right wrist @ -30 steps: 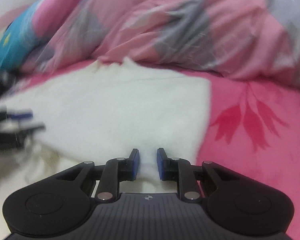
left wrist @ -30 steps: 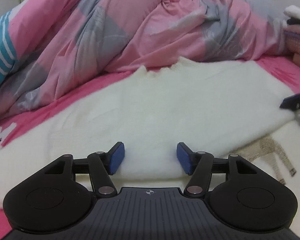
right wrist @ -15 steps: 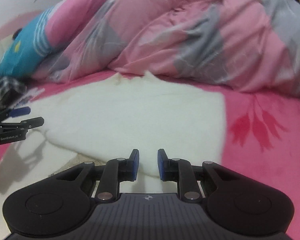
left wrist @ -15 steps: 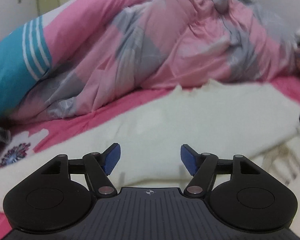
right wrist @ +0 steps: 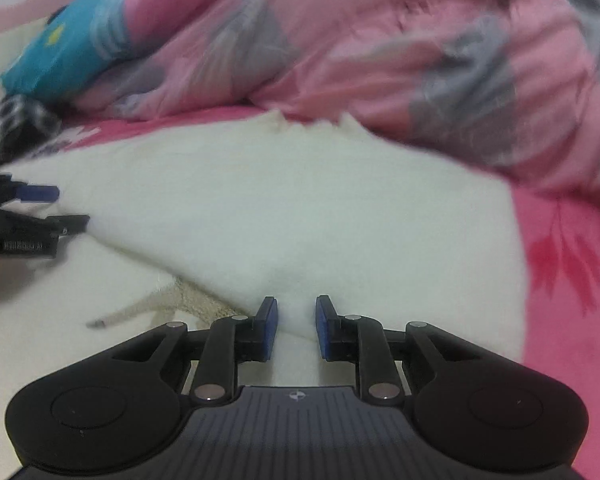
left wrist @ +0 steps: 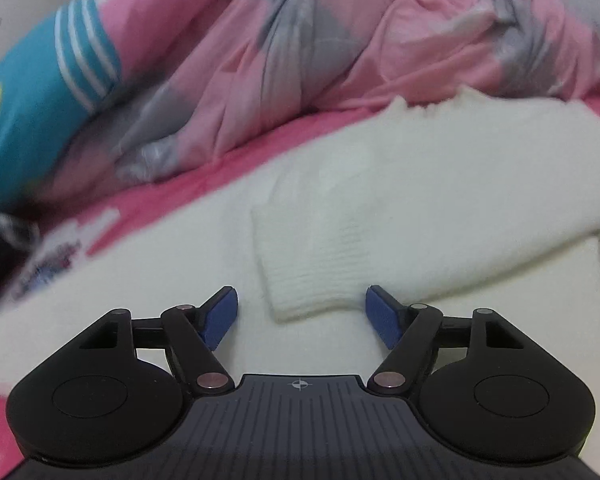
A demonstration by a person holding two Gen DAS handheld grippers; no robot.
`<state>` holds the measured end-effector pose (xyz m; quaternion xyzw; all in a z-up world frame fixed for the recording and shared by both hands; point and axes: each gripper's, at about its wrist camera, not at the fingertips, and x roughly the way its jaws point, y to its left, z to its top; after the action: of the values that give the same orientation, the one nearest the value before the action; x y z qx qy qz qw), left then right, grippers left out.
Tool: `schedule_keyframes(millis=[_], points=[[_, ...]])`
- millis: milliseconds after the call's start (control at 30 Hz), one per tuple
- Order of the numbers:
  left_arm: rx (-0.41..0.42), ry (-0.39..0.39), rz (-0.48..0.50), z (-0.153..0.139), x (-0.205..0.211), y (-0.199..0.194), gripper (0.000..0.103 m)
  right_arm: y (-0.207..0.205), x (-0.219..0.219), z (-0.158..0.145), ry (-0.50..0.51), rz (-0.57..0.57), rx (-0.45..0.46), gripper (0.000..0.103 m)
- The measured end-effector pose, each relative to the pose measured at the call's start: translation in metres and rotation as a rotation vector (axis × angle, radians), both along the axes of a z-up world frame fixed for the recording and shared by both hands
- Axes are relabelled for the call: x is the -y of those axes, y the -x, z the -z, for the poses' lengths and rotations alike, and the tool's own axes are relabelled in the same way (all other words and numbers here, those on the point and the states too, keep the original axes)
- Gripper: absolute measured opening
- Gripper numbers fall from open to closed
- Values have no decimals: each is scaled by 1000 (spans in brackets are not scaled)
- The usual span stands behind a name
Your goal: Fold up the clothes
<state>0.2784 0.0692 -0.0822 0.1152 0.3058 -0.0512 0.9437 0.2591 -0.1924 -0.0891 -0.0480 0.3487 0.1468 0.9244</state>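
The white sweater (left wrist: 440, 184) lies flat on the pink bed sheet (right wrist: 572, 312), near the crumpled duvet (left wrist: 340, 40). The left gripper (left wrist: 300, 312), jaws just opening wide, frames its ribbed cuff (left wrist: 312, 284). The right gripper (right wrist: 296, 326) stands narrow, gripping nothing, over the sweater's near edge.

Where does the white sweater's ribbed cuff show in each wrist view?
Left wrist view: ribbed cuff lies low in the middle, just ahead of the left gripper, whose jaws stand open and apart from it.
Right wrist view: not visible.
Shared landmark: the sweater's notched collar against the pink and grey quilt.
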Motion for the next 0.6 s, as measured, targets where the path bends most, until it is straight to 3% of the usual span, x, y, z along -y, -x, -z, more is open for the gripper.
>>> schedule_keyframes(millis=[100,200,300,367,433,500,600], points=[[59,45,-11,-18,-8,11,71,0,8,-20,-52,31,-32,22],[115,73,4,-33,-6,17,72,-1,7,-27,-44,57,20,22],[73,28,25,-13,13,12,75,-6,0,-4,-45,74,8,24],[29,-24,30,9,24,8,80,4,-8,12,-2,71,94,24],[38,-10,15,8,23,8,85,7,-7,9,-3,75,97,24],[18,24,-25,8,17,4,101,7,-2,7,-30,78,89,24],[-17,84,-56,12,8,-1,103,6,4,7,-67,82,80,24]])
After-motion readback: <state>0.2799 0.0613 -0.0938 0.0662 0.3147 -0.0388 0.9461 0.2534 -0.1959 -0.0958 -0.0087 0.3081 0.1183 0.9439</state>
